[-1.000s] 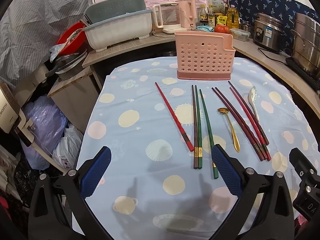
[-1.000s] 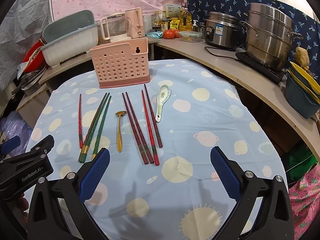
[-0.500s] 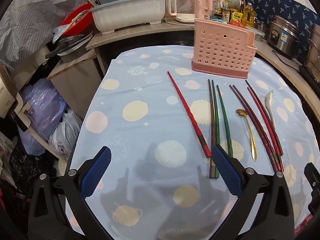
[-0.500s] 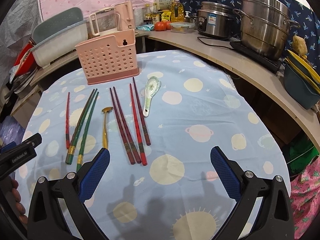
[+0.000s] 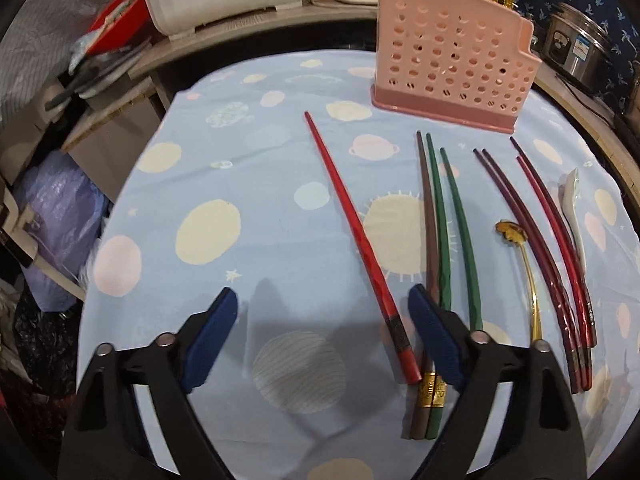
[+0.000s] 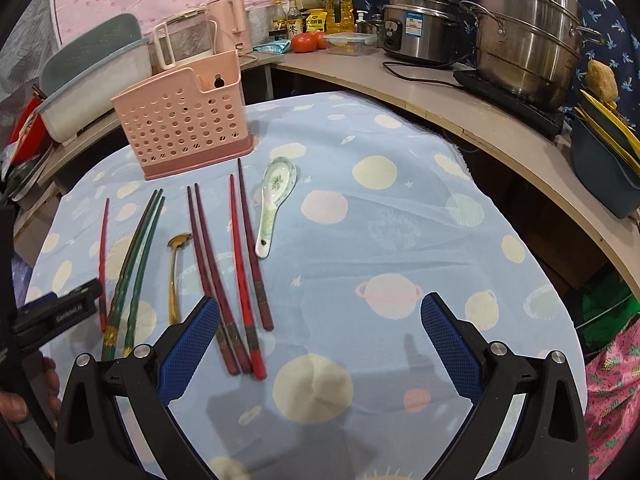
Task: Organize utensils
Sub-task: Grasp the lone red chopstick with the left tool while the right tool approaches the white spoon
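Planet-print blue tablecloth (image 5: 224,184) covers our table; the pink utensil basket (image 5: 452,68) stands at its far edge, chopsticks and spoons lying in a row before it. Our left gripper (image 5: 320,328) is closing — the lone red chopstick (image 5: 352,232) lies between its fingers, untouched; our right gripper (image 6: 320,336) hangs spread over bare cloth beside the dark red chopsticks (image 6: 224,272).

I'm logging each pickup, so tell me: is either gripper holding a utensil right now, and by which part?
Nothing is held. The left gripper is closing around the lone red chopstick's thick end without pressing it; the right gripper is open and empty.
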Motion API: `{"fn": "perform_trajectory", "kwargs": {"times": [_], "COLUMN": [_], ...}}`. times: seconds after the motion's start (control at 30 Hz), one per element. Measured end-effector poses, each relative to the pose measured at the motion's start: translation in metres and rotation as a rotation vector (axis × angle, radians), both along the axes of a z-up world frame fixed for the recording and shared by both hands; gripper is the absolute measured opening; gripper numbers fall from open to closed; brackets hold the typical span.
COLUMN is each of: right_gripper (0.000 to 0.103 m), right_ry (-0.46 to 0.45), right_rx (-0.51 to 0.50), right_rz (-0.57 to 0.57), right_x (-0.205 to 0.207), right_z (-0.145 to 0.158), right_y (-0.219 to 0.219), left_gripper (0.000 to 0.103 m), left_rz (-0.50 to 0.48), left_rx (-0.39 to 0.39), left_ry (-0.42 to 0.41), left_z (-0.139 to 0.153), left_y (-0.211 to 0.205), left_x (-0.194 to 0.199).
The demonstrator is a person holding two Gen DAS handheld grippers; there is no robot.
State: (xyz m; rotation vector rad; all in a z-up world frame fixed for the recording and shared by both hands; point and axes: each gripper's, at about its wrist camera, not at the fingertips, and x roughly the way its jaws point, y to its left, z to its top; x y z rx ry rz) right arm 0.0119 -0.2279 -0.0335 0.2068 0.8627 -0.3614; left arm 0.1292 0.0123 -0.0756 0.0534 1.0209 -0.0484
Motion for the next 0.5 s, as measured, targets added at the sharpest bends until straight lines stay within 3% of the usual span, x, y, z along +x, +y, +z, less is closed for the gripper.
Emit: {"fn": "perform_trajectory", "kwargs": {"times": [0.07, 0.33, 0.43, 0.5], "right_gripper": [0.096, 0.094, 0.082, 0.068], "right_ry": [-0.003, -0.005, 0.003, 0.013], "right_rx": [0.000, 0.029, 0.031, 0.037], "right_rz": [0.002, 0.023, 0.035, 0.047], "right_x": [0.008, 0.046, 0.061, 0.071], "right_z": [-0.001, -0.007, -0.011, -0.015], "right_y": [-0.003, -0.012, -0.013, -0.012], "left_gripper": [0.069, 0.026, 0.021, 0.020], "left_rz": [-0.002, -0.026, -0.022, -0.023], "left_rx": [-0.067, -0.052, -0.065, -0.060], "left_ry": [0.032, 0.027, 0.032, 0.029], "left_z": [-0.004, -0.004, -0.004, -0.004], "left_y": [0.008, 0.024, 0.032, 0.032], "left_x": [0.000, -0.010, -0.010, -0.010]}}
